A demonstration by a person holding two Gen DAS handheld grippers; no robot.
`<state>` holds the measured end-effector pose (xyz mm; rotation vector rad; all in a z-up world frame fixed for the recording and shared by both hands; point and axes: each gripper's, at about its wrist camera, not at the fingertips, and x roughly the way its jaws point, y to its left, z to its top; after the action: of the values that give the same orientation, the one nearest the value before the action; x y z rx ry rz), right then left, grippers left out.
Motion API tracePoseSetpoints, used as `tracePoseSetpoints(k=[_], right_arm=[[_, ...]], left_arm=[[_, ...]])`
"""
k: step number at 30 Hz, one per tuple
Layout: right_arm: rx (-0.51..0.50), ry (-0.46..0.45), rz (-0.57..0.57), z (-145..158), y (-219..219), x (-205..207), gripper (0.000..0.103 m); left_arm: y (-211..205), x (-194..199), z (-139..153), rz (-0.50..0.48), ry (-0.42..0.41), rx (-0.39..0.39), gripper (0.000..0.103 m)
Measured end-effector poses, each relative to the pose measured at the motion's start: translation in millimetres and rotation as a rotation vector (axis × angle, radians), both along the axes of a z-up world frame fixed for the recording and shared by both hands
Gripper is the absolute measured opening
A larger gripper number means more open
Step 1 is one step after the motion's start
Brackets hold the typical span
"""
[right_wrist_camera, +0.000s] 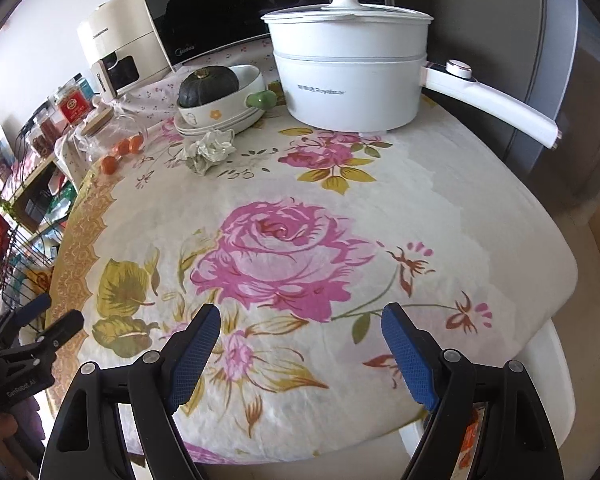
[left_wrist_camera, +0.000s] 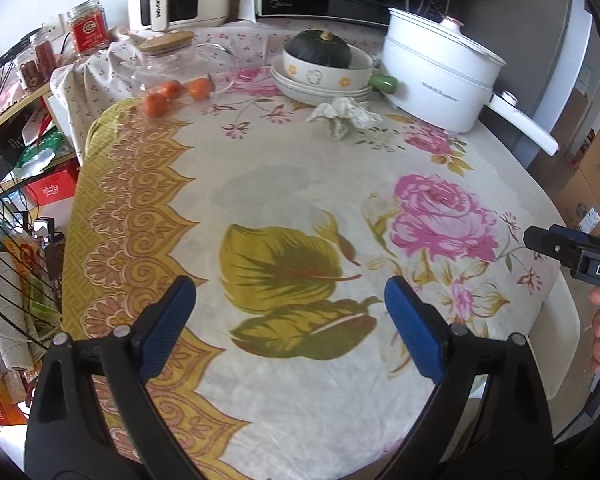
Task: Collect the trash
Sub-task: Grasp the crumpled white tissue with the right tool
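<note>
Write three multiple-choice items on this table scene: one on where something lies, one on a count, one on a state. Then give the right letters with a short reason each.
1. Where does the crumpled white paper napkin lie?
A. On the floral tablecloth, just in front of the stacked white dishes
B. Inside the white electric pot
C. Between the left tongs

2. How many small orange fruits lie beside the clear glass jar with the wooden lid?
A. One
B. Three
C. Six

3. How do the left tongs stand?
A. Shut on the napkin
B. Open, holding nothing
C. Shut on a fruit

Answers: 1 A, the napkin sits on the cloth at the dishes' near edge. 2 B, three fruits show by the jar. 3 B, only bare cloth shows between the blue pads.
</note>
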<state>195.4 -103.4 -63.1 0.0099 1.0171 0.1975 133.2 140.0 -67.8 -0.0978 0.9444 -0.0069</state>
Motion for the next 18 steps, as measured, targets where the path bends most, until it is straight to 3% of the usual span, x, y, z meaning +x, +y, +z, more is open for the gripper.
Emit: tracePoseSetpoints(k=[6,11,18], right_arm=[[0.043,-0.021,-0.01,-7,26,39,0.084],[0.046,-0.042,0.003,-22,57,86,0.084],[0.081,-0.064,0.068,-43,114,146,0.084]], left_arm=[[32,11,-5,0.068,0.002,-0.046,0.095],[42,16,-11,0.121,0.036,0.008,0.095],[46,20,-18,0.093,0.056,0.084,0.095]])
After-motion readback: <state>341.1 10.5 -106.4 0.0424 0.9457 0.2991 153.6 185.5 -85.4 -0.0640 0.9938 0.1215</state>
